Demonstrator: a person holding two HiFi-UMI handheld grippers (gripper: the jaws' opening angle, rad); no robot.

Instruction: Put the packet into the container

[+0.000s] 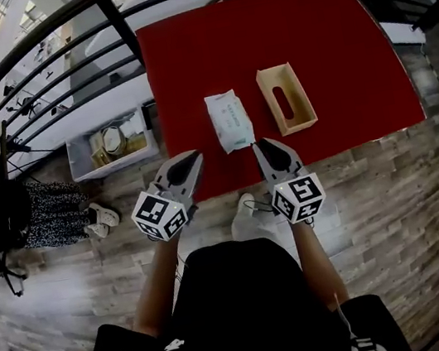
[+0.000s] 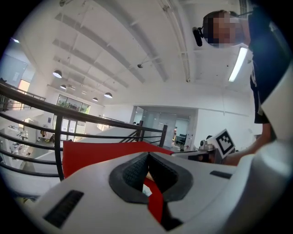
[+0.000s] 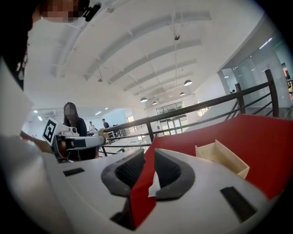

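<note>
- Left claw is closed with nothing in it. It hangs over the near edge of the red counter, near and left of the packet.
- Right claw is closed too, with nothing between its jaws. It is at the same near edge, near and right of the packet.
- Flat on the counter, the white packet lies just beyond both claws and touches neither.
- Just right of the packet, and apart from it, sits the wooden container.
- Past the counter's far and left sides runs a black railing.

Bright even light, fisheye-warped edges
</note>
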